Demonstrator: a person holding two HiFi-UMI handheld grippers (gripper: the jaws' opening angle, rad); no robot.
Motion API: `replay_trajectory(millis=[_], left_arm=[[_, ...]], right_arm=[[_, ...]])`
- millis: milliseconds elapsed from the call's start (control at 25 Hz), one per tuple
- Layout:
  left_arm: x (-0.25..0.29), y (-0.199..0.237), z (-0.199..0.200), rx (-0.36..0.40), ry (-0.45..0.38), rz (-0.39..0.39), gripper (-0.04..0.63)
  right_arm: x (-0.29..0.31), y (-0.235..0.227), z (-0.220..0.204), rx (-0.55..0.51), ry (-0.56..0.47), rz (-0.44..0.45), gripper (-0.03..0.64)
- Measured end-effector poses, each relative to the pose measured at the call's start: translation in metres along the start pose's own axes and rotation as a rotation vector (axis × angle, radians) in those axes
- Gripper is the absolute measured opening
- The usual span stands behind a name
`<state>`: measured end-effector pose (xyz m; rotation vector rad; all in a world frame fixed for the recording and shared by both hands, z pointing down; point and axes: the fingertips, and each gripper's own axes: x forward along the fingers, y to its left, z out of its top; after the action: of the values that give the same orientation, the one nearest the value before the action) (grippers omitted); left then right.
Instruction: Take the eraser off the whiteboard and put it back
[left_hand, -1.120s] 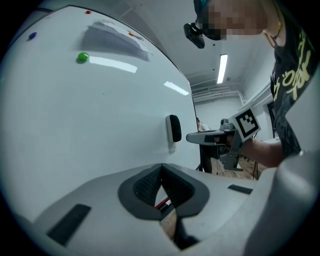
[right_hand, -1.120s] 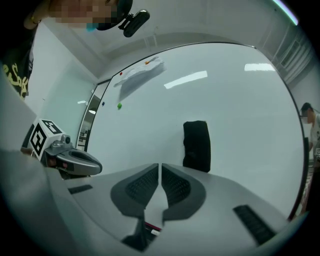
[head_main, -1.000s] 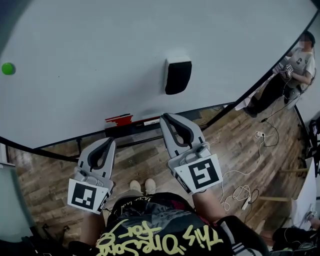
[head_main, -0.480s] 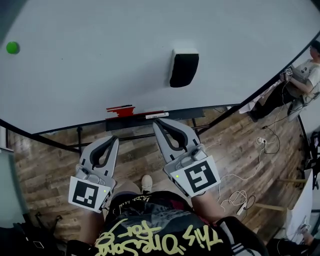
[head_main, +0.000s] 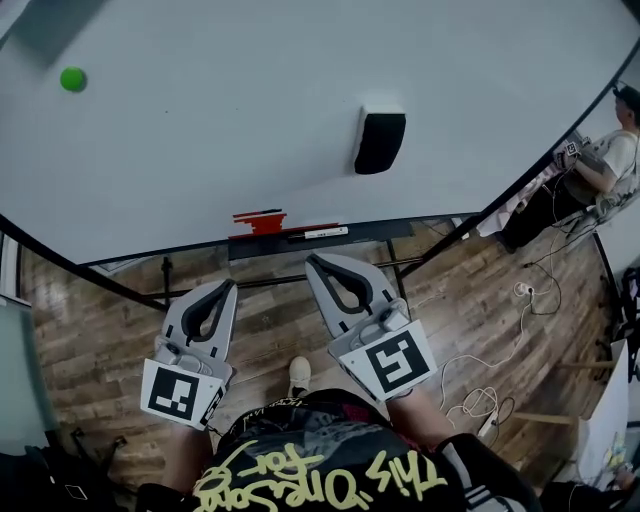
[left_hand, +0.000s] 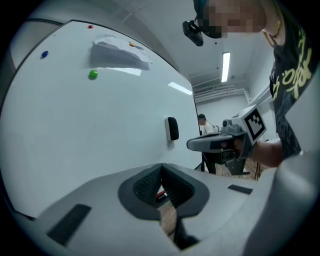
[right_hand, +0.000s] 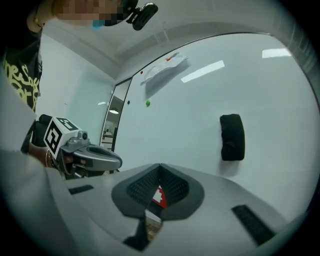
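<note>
The black oblong eraser (head_main: 380, 140) clings to the white whiteboard (head_main: 220, 130), right of centre and well above the board's lower edge. Both claws point toward the board, apart from it. The left gripper (head_main: 227, 284) and the right gripper (head_main: 312, 260) each have their jaws pressed together, with nothing between them. Between their tips and the eraser runs the dark marker tray (head_main: 370, 236), which carries a flat red piece (head_main: 260, 218) and a white marker pen (head_main: 322, 232). A round green magnet (head_main: 72, 78) sits far left. Off to the right are a seated person (head_main: 600, 165) and white cables (head_main: 478, 385) on the wooden plank floor (head_main: 100, 340).
</note>
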<state>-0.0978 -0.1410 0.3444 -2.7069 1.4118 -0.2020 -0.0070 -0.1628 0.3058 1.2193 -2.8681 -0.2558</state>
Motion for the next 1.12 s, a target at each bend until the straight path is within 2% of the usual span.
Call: replay_trajectory(millis=[200, 400, 520, 680, 800, 1120], left_arm=[[-0.027, -0.002, 0.001, -0.001, -0.003, -0.009, 0.008], [-0.058, -0.007, -0.005, -0.005, 0.003, -0.020, 0.007], [-0.077, -0.012, -0.007, -0.008, -0.002, -0.027, 0.008], [-0.102, -0.022, -0.004, -0.002, -0.015, -0.051, 0.008], [-0.120, -0.031, -0.003, 0.001, -0.022, -0.066, 0.008], [-0.169, -0.057, -0.001, 0.003, -0.034, -0.093, 0.008]], right_arm=[[-0.006, 0.025, 0.007, 0.011, 0.004, -0.009, 0.009], [-0.020, 0.056, -0.001, 0.024, 0.082, -0.026, 0.009], [-0.028, 0.073, 0.006, 0.021, 0.056, -0.036, 0.009], [-0.047, 0.097, 0.011, 0.021, 0.077, -0.061, 0.009], [-0.059, 0.115, 0.024, 0.013, 0.026, -0.075, 0.009], [-0.093, 0.152, 0.031, 0.020, 0.015, -0.114, 0.009]])
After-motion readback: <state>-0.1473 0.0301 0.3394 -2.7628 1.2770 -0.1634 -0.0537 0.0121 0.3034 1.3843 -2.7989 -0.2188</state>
